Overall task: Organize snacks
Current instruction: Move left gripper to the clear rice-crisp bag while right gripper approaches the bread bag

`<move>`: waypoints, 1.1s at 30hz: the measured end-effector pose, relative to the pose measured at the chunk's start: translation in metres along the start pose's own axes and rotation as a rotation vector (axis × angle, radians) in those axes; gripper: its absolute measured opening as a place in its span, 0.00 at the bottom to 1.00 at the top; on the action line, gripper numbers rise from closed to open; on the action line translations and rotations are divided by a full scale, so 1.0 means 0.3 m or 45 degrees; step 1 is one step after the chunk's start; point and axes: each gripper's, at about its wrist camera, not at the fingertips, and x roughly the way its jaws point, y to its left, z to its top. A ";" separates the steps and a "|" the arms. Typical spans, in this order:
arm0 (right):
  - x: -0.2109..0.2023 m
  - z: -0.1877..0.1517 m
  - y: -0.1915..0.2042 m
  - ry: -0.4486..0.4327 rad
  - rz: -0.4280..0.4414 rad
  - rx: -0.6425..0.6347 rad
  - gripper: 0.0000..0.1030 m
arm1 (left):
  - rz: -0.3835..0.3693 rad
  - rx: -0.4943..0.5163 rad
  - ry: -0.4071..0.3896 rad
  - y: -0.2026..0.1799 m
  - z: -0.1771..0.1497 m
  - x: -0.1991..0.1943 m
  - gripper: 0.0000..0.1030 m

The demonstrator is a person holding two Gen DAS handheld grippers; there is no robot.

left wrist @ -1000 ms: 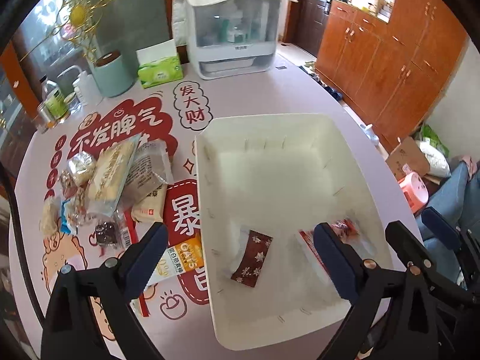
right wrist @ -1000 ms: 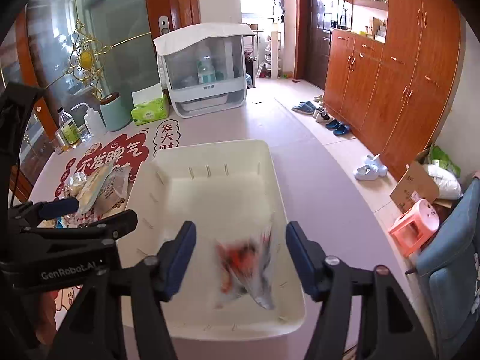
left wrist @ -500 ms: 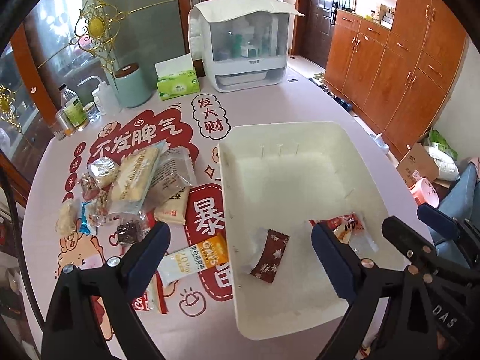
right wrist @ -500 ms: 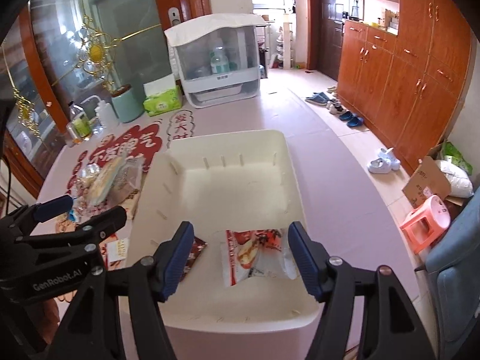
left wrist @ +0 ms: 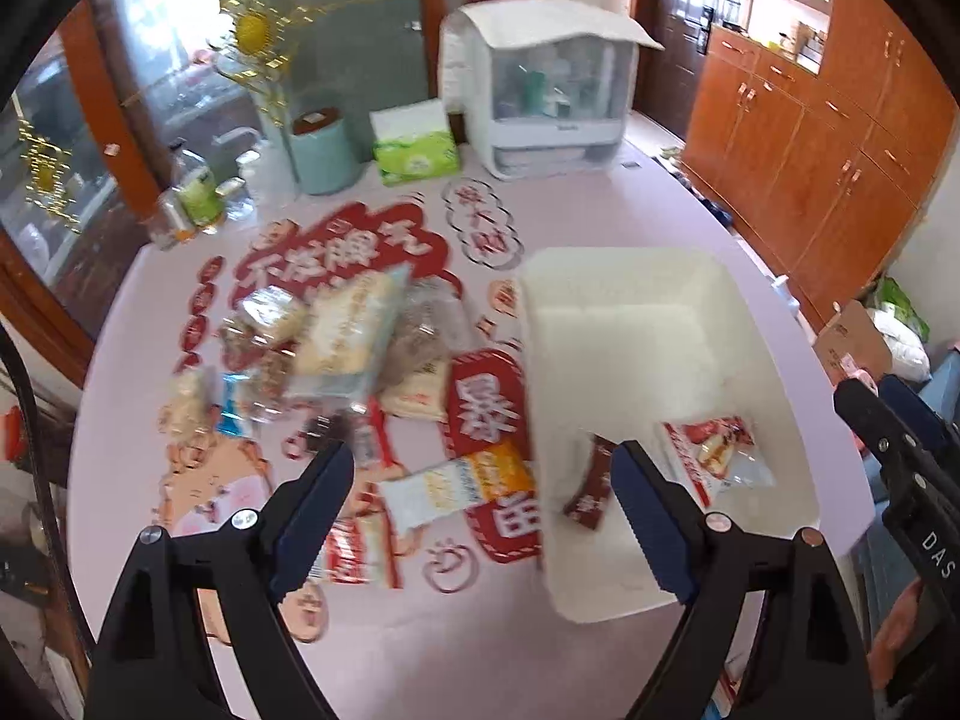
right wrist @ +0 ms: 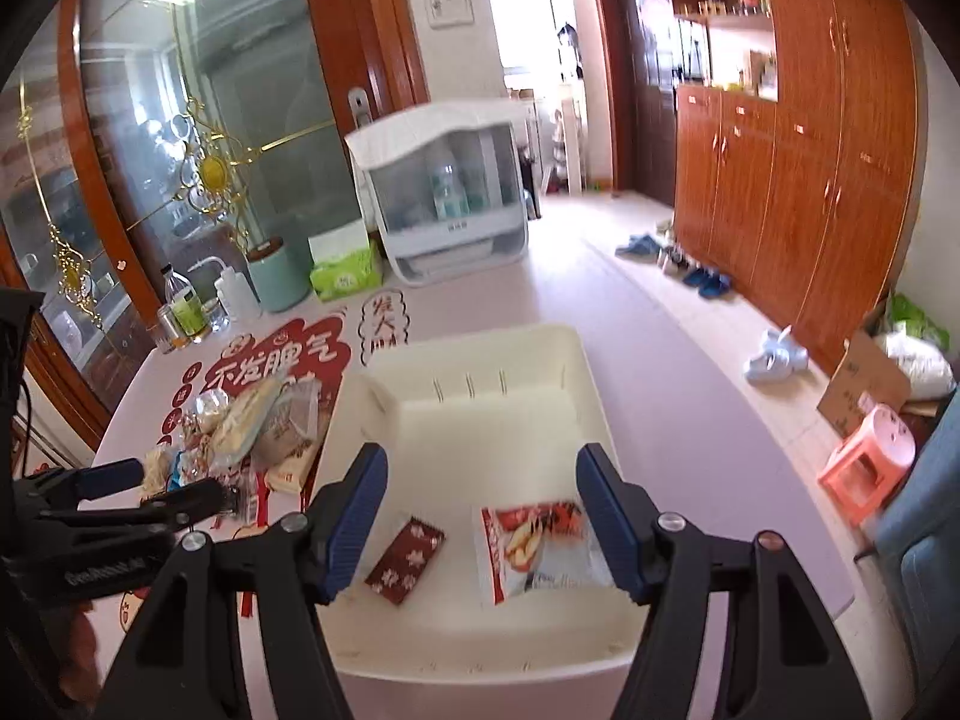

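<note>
Left wrist view: the left tool is held wide apart and empty, its jaws just narrowed slightly, above snack packets on the tabletop. Right wrist view: the right tool is spread empty over a white bin containing a brown packet and a red packet.

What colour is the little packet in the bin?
Dark red small snack packet with pale flowers, clearest in the right wrist view.

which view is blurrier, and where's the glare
Left wrist view: motion-smeared, the snack pile and tablecloth print soft. Right wrist view: sharper, the two packets in the white bin read clearly; glare on the glass door, bright doorway behind. Both bend at the edges.
</note>
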 end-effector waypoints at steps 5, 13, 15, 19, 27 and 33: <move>0.009 0.072 0.036 0.074 0.079 -0.049 0.64 | 0.098 -0.011 -0.073 0.127 0.060 -0.111 0.84; -0.039 0.243 0.186 -0.016 0.147 -0.233 0.64 | 0.331 -0.057 -0.138 0.431 0.208 -0.262 0.85; -0.053 0.300 0.239 -0.050 0.156 -0.293 0.64 | 0.416 -0.076 -0.160 0.536 0.255 -0.303 0.85; -0.054 0.411 0.360 -0.107 0.146 -0.406 0.69 | 0.495 -0.099 -0.179 0.688 0.323 -0.333 0.87; 0.166 0.561 0.611 0.031 0.230 -0.491 0.71 | 0.503 -0.078 -0.073 0.935 0.381 -0.125 0.89; 0.493 0.528 0.743 0.254 0.245 -0.443 0.71 | 0.364 -0.076 0.110 1.053 0.341 0.221 0.89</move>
